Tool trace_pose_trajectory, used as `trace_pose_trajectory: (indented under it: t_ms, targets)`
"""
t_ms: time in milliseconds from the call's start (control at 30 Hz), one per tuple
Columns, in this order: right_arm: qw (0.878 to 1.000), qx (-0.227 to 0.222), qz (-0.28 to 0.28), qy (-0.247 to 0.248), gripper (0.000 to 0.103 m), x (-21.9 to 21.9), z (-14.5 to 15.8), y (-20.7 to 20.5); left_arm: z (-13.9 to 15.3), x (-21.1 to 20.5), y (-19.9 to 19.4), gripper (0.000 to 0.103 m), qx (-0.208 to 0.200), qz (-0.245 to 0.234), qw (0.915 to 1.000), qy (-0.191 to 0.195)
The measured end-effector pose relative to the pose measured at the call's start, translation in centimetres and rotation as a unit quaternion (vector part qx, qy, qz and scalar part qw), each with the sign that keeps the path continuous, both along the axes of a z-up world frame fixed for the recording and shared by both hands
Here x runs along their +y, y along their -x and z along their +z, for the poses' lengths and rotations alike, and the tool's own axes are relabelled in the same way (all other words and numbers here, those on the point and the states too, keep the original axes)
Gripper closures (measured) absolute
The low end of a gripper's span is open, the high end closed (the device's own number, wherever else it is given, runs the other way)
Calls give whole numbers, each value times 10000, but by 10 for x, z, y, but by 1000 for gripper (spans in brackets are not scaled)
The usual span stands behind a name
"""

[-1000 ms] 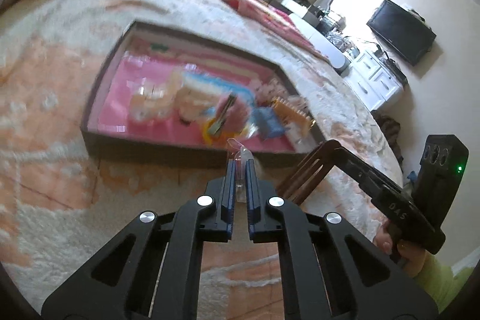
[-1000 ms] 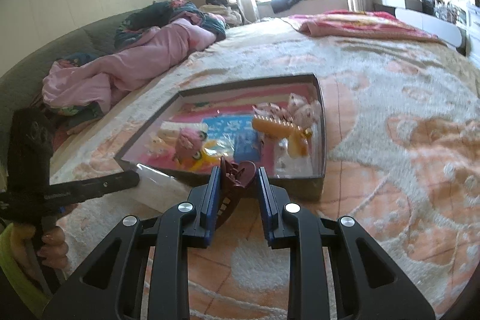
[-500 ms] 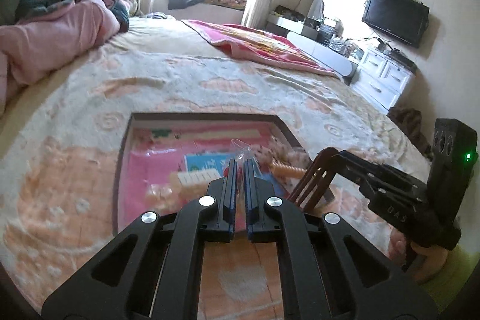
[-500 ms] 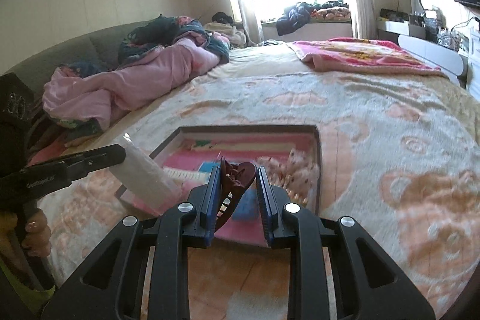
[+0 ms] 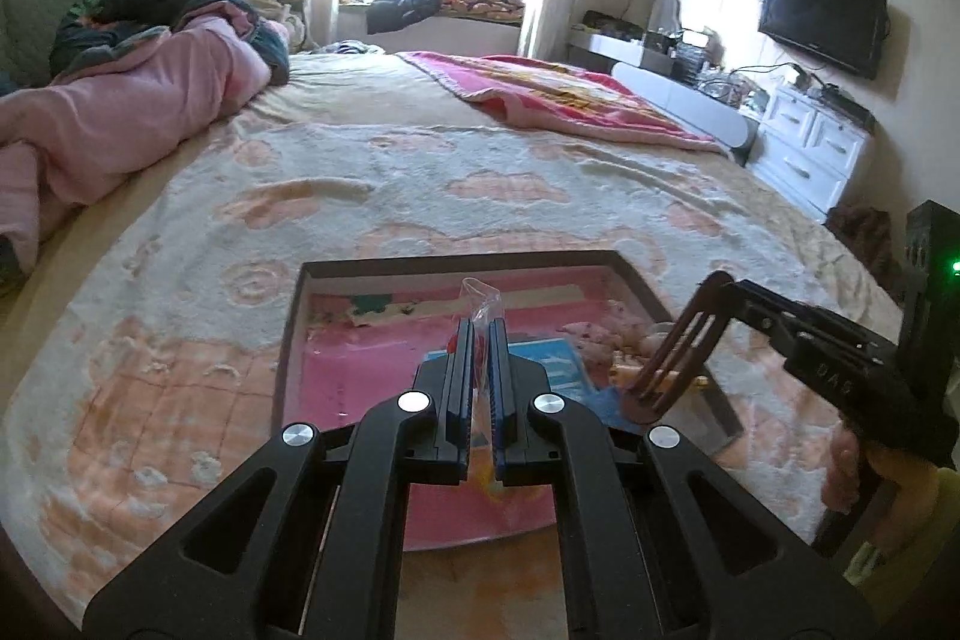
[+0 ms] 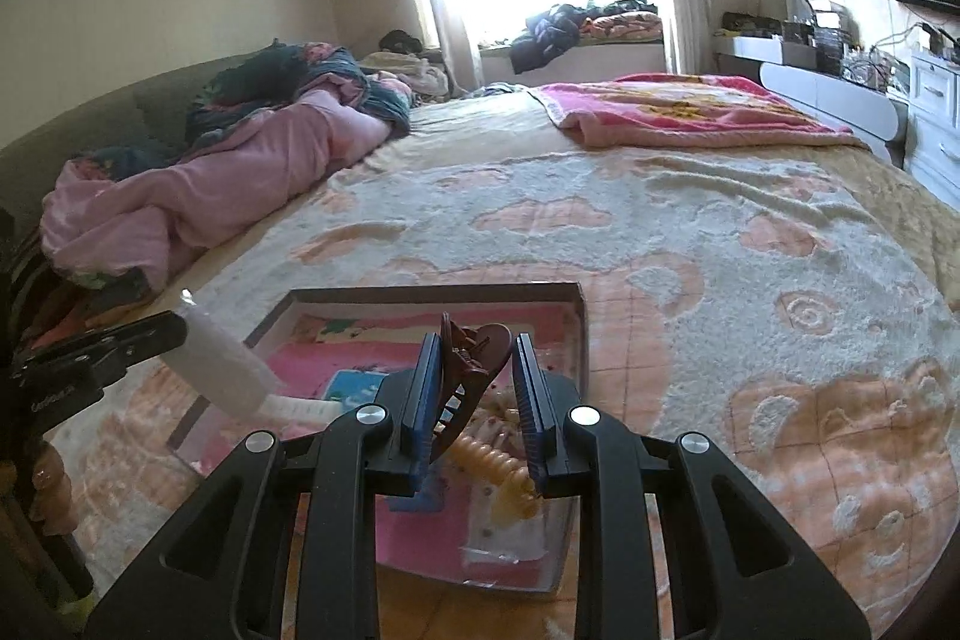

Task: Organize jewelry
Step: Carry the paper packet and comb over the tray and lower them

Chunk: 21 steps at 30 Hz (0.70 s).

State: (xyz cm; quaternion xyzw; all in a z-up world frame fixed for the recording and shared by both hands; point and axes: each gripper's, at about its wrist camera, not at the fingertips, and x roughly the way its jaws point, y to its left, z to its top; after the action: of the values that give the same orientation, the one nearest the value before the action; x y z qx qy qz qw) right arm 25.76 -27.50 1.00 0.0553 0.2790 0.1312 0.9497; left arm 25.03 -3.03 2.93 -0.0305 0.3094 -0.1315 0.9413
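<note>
A shallow dark box (image 5: 288,340) with a pink lining lies on the bed and holds several hair pieces and cards. My left gripper (image 5: 480,340) hovers over its near edge, shut on a small clear plastic bag (image 5: 480,295) that sticks up between the pads. In the right wrist view the same bag (image 6: 222,370) juts from the left gripper (image 6: 177,328) at the left. My right gripper (image 6: 476,343) is shut on a brown claw hair clip (image 6: 465,376) above the box (image 6: 432,291). From the left wrist view the clip (image 5: 675,358) hangs over the box's right side.
An orange spiral hair clip (image 6: 498,466) and a blue card (image 6: 354,388) lie in the box. The bed's fuzzy peach blanket (image 5: 480,184) spreads all round. A pink quilt (image 5: 120,124) is heaped at the left, a red blanket (image 5: 570,94) behind. White drawers (image 5: 810,154) stand at the right.
Both grippers have lifted up and drawn back from the box, each keeping its item. The left gripper has rolled level, so the box now sits lower in both views.
</note>
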Motion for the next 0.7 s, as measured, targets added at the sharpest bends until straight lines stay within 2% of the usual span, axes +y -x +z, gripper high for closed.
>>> trace_pose_trajectory:
  t_ms: [267,367,467,700]
  targets:
    - [9988,415,-104,-221,80,-5,-32,-14,-29,24,-10,100,281,403,9987,125]
    - [9978,565,-156,-316,86,-7,-41,-17,-38,32,-12,100,387,537,9976,191]
    - [9961,717,-183,-479,86,-10,-49,-20,-46,42,-14,99,461,672,9962,300]
    - [9960,751,-136,-472,86,-7,-52,-22,-54,50,-22,98,570,871,9938,387]
